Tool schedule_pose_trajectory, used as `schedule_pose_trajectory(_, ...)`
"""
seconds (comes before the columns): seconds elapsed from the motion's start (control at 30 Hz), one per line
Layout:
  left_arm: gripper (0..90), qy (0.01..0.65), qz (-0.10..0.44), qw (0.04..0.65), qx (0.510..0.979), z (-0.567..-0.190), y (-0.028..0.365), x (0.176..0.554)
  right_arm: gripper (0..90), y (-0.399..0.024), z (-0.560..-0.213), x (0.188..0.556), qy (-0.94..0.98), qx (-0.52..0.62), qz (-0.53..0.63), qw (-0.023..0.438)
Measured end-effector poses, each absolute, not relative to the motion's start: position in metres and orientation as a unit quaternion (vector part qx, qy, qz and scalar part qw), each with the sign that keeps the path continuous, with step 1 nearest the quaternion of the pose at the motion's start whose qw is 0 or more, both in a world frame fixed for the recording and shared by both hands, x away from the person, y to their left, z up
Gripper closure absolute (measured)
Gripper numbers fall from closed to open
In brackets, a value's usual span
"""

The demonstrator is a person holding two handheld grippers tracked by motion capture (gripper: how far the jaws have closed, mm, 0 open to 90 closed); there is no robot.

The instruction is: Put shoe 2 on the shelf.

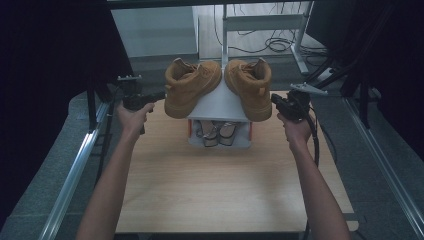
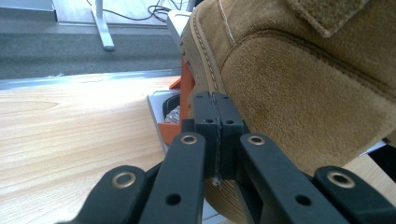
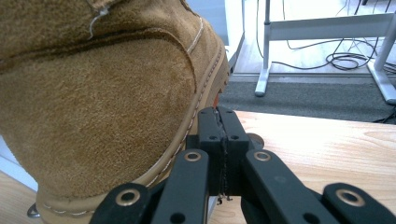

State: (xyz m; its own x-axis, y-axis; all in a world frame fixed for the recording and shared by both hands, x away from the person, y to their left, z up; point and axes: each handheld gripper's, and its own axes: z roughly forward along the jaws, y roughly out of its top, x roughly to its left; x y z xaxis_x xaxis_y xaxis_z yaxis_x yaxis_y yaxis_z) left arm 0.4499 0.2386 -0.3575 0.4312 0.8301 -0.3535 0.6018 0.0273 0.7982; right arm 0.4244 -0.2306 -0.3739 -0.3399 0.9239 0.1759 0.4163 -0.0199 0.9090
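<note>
Forearms low in frame — left gripper (image 1: 150, 102) and right gripper (image 1: 280, 102) both pressed together, holding nothing. Left boot (image 1: 189, 85) and right boot (image 1: 250, 86) atop small rack (image 1: 220, 102), heels overhanging. Placement apparently done; remaining — perhaps nudging heels inward.

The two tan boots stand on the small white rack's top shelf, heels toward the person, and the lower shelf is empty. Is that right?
Not quite: the lower shelf is not empty. The high view shows silvery shoes there. The two tan boots do stand on the white rack's top shelf, heels toward the person.
</note>
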Motion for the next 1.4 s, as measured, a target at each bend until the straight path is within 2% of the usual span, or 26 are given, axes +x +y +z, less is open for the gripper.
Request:
schedule_pose_trajectory(0.2, 90.0, 0.523, 0.102, 0.509, 0.676, -0.355, 0.236, 0.451, 89.2, -0.219, -0.374, 0.425, 0.653, 0.508, 0.504, 0.248)
schedule_pose_trajectory(0.4, 90.0, 0.514, 0.154, 0.472, 0.7, -0.349, 0.224, 0.446, 89.2, -0.201, -0.374, 0.426, 0.664, 0.496, 0.503, 0.244)
schedule_pose_trajectory(0.63, 90.0, 0.515, 0.124, 0.494, 0.689, -0.348, 0.227, 0.448, 89.1, -0.197, -0.374, 0.429, 0.663, 0.498, 0.504, 0.243)
schedule_pose_trajectory(0.7, 90.0, 0.508, 0.092, 0.512, 0.687, -0.349, 0.225, 0.449, 89.1, -0.197, -0.375, 0.43, 0.662, 0.499, 0.504, 0.243)
schedule_pose_trajectory(0.77, 90.0, 0.5, 0.085, 0.516, 0.691, -0.348, 0.217, 0.449, 89.1, -0.197, -0.374, 0.431, 0.663, 0.498, 0.502, 0.243)
schedule_pose_trajectory(0.97, 89.9, 0.492, 0.078, 0.515, 0.697, -0.347, 0.197, 0.454, 89.1, -0.197, -0.374, 0.433, 0.667, 0.494, 0.501, 0.245)
schedule_pose_trajectory(1.4, 89.9, 0.503, 0.072, 0.51, 0.694, -0.353, 0.186, 0.476, 89.3, -0.194, -0.376, 0.455, 0.668, 0.497, 0.493, 0.254)
